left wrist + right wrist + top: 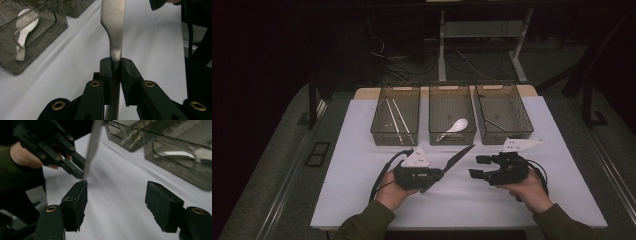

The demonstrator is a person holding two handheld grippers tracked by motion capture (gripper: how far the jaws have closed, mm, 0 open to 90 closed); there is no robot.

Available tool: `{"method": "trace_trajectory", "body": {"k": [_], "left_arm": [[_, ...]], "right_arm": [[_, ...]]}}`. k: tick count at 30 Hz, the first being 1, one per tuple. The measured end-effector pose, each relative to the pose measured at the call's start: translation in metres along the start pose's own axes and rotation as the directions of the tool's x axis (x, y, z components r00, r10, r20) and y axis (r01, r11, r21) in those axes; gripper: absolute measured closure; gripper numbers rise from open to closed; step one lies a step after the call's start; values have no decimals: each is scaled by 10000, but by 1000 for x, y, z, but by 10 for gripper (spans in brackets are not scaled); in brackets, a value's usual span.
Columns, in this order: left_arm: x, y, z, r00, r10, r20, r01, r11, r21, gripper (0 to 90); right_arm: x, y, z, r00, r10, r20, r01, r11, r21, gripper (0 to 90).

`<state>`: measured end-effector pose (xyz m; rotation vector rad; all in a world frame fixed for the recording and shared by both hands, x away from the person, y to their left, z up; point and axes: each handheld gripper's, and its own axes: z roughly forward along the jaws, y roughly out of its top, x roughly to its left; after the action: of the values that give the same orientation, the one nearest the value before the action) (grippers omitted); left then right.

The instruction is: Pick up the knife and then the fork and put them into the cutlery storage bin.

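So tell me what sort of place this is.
Probably a lab or workshop set up for recording handling work: a table under a white mat, three clear sorting bins along its far edge, and loose cables on the floor beside a desk frame behind.

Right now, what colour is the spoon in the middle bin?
White; the spoon shows best in the left gripper view.

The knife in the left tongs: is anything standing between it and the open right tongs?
Nothing visible does. The knife, clamped in the left tongs, points toward the right tongs; between them lies bare white table cover. The three bins stand farther back.
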<state>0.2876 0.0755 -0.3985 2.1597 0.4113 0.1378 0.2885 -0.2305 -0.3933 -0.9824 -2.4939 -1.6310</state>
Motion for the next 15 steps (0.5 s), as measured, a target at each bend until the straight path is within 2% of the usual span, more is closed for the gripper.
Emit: {"method": "trace_trajectory", "body": {"k": [6,10,15], "left_arm": [[4,15,11,9999,9,-122,-10,9999,-103,790],[3,25,20,9993,54,-379,-61,9998,-182,790],[5,33,24,9975,-14,-710,-16,9991,-420,790]], "right_arm": [[9,14,21,9990,-43,-440,33,9998,-221,468],[9,20,31,9988,174,-467,-197,9986,-491,560],[5,27,35,9987,459,-222,-473,9966,-674,702]]}}
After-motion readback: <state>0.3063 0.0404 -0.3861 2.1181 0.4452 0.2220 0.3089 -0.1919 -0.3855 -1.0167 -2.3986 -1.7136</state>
